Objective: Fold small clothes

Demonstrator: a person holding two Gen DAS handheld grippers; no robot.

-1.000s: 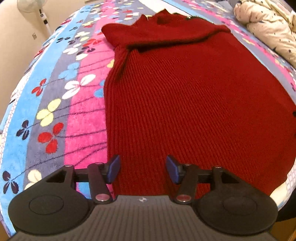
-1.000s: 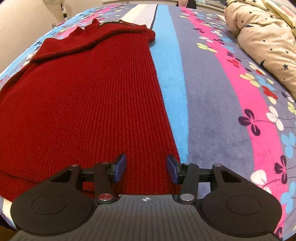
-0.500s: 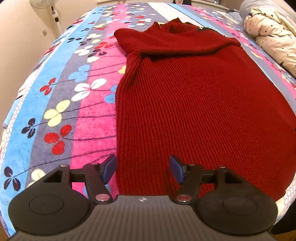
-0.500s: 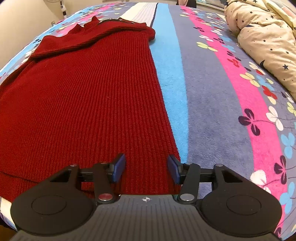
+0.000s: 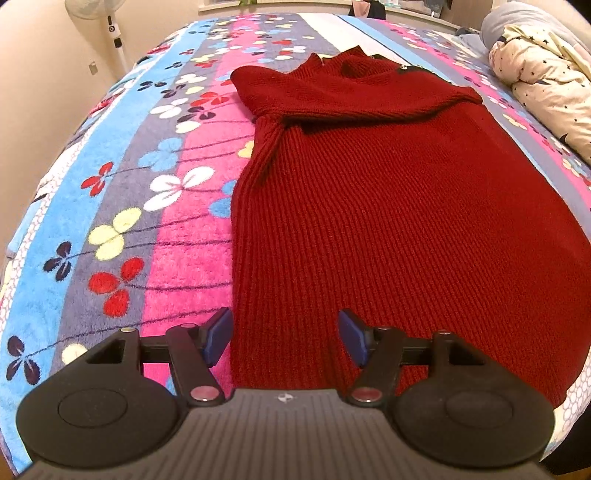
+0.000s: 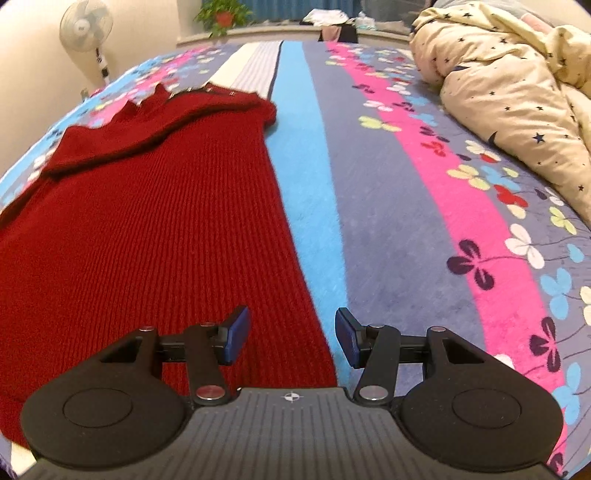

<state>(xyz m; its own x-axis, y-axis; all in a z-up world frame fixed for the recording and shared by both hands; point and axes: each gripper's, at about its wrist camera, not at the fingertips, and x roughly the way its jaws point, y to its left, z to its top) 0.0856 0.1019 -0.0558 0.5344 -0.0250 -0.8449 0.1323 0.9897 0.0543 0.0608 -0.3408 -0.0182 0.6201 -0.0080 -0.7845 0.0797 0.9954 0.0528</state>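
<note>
A dark red ribbed knit sweater [image 5: 388,206] lies flat on the bed, its sleeves folded across the chest near the collar at the far end. It also shows in the right wrist view [image 6: 155,236]. My left gripper [image 5: 284,338] is open and empty, over the sweater's near left hem corner. My right gripper [image 6: 291,338] is open and empty, over the sweater's near right hem corner, straddling its right edge.
The bed is covered by a striped floral blanket [image 5: 122,206] in blue, pink and grey. A cream star-print duvet [image 6: 517,96] is bunched at the right. A standing fan [image 6: 86,26] is beyond the bed's far left, by the wall.
Both grippers have drawn back and risen a little, so more of the sweater and room shows. Both stay open and empty. The sweater has not moved.
</note>
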